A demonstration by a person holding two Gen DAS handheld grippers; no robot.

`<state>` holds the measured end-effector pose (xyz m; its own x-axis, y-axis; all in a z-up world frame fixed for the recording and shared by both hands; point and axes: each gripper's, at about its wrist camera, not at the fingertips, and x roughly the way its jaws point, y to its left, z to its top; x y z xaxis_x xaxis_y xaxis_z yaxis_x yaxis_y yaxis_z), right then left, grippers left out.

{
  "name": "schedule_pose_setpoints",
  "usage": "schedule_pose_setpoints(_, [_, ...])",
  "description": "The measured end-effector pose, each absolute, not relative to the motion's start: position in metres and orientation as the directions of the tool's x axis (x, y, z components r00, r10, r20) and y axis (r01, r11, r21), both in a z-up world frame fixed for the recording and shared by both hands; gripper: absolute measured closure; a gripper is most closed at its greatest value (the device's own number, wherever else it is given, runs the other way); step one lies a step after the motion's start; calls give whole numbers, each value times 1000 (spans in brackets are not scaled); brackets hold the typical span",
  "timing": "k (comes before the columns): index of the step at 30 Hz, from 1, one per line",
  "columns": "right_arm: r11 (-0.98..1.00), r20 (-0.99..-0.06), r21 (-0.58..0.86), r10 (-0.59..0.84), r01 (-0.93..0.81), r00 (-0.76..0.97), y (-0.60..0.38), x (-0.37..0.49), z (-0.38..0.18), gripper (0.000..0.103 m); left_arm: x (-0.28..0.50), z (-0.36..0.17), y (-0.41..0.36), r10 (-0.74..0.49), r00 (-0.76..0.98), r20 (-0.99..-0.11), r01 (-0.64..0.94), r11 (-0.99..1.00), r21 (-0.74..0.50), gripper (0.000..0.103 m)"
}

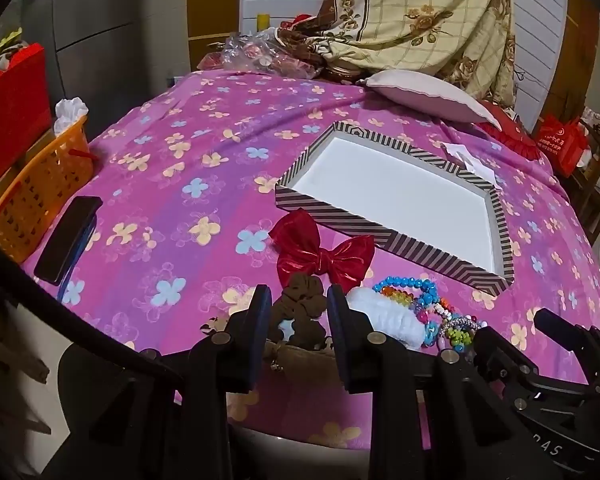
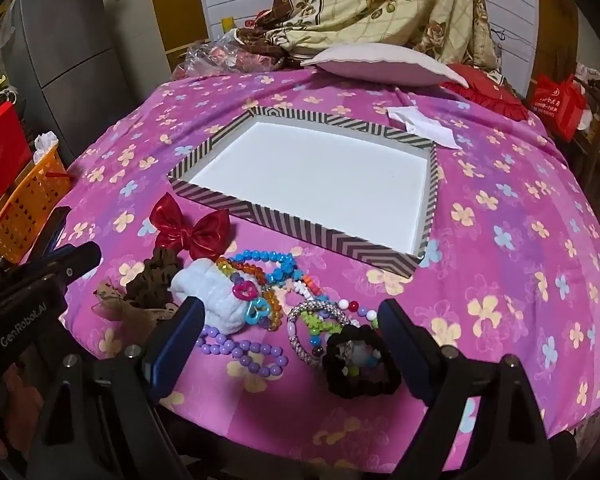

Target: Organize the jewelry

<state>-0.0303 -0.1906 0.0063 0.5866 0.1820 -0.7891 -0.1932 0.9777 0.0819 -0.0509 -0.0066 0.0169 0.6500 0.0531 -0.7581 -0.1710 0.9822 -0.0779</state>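
Since the beaded bracelets (image 2: 260, 276) are light, slick and tangled just before the striped tray (image 2: 340, 240) on the bed, hooking one loop's strand looks safest; the brown scrunchie (image 1: 300, 304) is soft; left tongs (image 1: 296, 312) half-open around it, unpressed; right tongs (image 2: 288, 320) wide open, empty.

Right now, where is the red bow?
In the right wrist view the red bow lies left of centre on the pink bedspread, just before the striped box's near-left corner.
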Motion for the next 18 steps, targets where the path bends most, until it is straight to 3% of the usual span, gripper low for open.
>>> schedule_pose_setpoints(18, [976,-784,85,190,-200,591,-191,-38,16,12,-60,24,-2,48,652,-757,-169,982,-83,54])
